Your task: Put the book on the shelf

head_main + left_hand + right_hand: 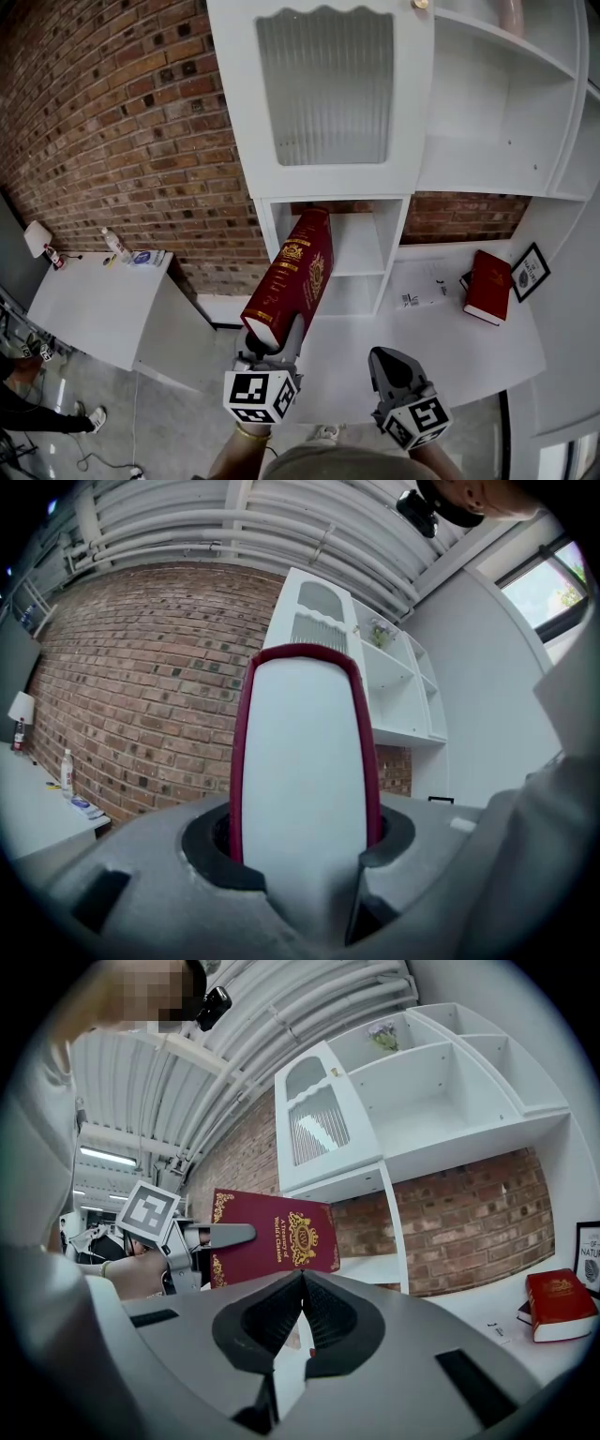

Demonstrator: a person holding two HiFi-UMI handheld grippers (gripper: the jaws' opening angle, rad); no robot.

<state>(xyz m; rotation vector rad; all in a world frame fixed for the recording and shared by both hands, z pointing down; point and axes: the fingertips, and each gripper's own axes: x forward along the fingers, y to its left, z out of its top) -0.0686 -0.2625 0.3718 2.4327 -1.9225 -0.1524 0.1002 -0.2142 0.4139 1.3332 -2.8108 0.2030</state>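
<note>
Head view: your left gripper (274,339) clamps the red hardback (292,279) by its lower end, top tilted toward the shelf cubby (361,258) at frame centre. Left gripper view: jaws pinch both covers; it looks stiff and likely heavy, so it levers. Right gripper view: right gripper (302,1281) closed, empty.

I see even, bright daylight; window (561,597) blown out at right; fisheye bends edges, dark vignette in corners; close foreground soft
</note>
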